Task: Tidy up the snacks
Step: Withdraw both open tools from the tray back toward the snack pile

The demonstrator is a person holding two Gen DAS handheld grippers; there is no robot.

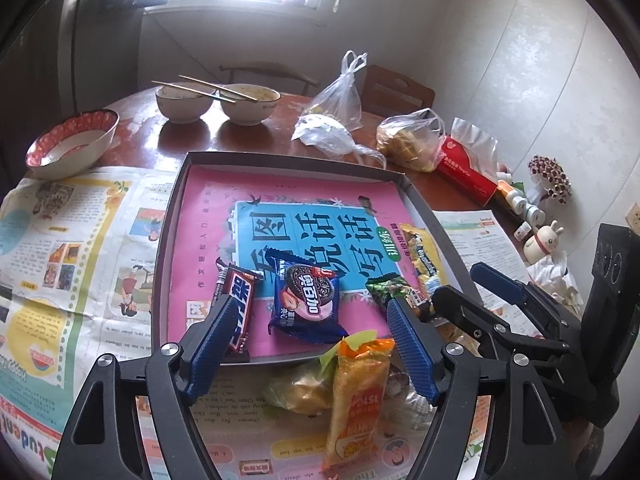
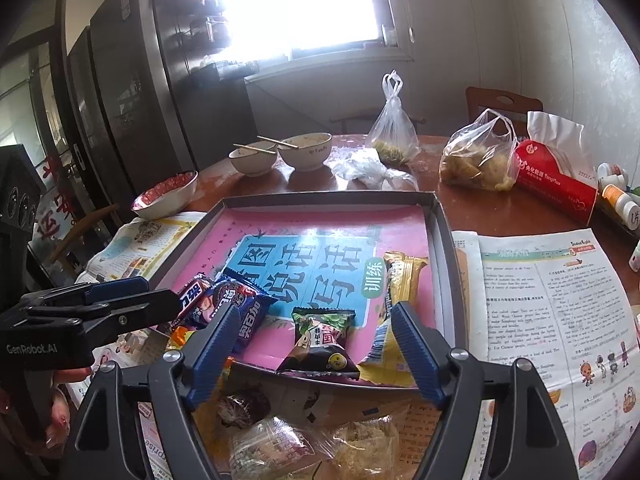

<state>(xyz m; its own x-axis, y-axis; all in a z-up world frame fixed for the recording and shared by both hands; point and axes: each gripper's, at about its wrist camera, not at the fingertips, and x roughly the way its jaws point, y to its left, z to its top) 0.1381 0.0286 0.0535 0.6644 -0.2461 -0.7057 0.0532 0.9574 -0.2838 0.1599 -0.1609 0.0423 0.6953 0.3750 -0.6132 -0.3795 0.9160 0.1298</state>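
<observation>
The orange wafer packet (image 1: pixel 356 396) lay outside the tray (image 1: pixel 170 216), on the newspaper (image 1: pixel 60 240) just below the tray's near rim, in the lower middle of the left wrist view. Its long axis ran almost straight up and down in the frame, along the pointing direction of the left gripper (image 1: pixel 316 344). This gripper hung over it with jaws wide apart and nothing between the pads. The right gripper (image 2: pixel 316 354), also open and empty, hung over other wrapped snacks (image 2: pixel 276 446), so I judged the left hand nearer.
</observation>
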